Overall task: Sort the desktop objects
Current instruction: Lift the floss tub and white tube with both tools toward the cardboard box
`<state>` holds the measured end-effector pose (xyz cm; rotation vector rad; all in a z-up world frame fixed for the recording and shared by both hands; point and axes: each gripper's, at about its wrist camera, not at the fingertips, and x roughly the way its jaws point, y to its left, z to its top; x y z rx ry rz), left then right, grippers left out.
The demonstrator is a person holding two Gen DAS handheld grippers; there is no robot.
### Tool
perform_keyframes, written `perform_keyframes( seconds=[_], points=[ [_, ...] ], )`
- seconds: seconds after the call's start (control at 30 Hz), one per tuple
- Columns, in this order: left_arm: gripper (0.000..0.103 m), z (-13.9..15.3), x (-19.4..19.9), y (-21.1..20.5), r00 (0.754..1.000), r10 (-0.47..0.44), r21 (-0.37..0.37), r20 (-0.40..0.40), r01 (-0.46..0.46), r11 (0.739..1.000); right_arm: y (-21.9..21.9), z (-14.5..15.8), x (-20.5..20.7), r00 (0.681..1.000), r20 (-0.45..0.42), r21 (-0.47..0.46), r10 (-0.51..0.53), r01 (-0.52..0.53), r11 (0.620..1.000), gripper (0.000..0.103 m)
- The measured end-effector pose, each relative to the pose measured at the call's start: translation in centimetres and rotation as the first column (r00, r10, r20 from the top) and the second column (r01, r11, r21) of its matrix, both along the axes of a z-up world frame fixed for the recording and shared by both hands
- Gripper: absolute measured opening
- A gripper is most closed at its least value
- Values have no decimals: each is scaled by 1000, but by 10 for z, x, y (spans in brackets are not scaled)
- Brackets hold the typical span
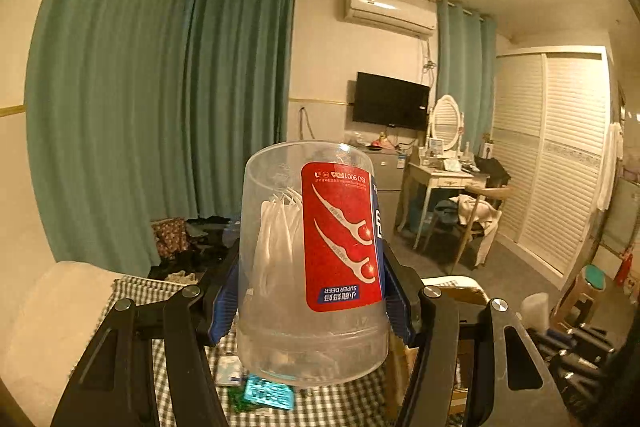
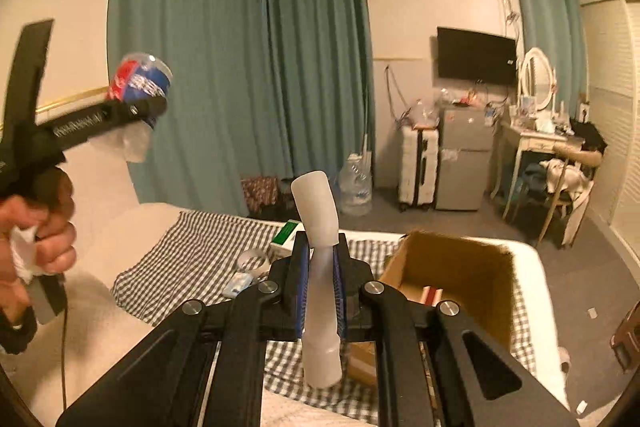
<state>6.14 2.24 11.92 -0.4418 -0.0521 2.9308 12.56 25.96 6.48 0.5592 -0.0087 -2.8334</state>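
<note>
My left gripper point(image 1: 312, 301) is shut on a clear plastic jar of floss picks point(image 1: 312, 259), held upside down with its red label inverted and its lid at the bottom. The same jar point(image 2: 140, 83) shows blurred at the upper left of the right wrist view, held up by a hand point(image 2: 44, 227). My right gripper point(image 2: 320, 283) is shut on a soft white tube point(image 2: 318, 267) that stands up between the blue pads and bends at the pinch. Both are raised above a checked cloth point(image 2: 192, 251).
An open cardboard box point(image 2: 456, 275) with something inside sits right of the tube. On the cloth lie a green-and-white box point(image 2: 286, 235), a tape roll point(image 2: 252, 261), a teal blister pack point(image 1: 268, 393) and small packets. Beyond are curtains, a fridge point(image 2: 464, 159) and a dressing table.
</note>
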Motion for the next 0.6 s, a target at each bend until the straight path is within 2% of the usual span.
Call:
perform_keyframes(
  seconds=[0.13,0.27,0.37,0.6],
  points=[
    [63,-3,-3,22,999,-47,19,19,46,999,17,1,12,999,-10,32,-32,32,999,11],
    [63,-16,-7,50,995,-87,-3,42,87,996,43,3,13,997,-30,-31,-68,68,997,11],
    [63,-28,-14,76,991,-119,-20,69,121,992,59,1,11,995,-40,-41,-89,88,995,11],
    [63,-66,-39,133,971,-183,-38,155,191,981,97,-27,-17,990,31,-83,-140,143,986,11]
  ],
)
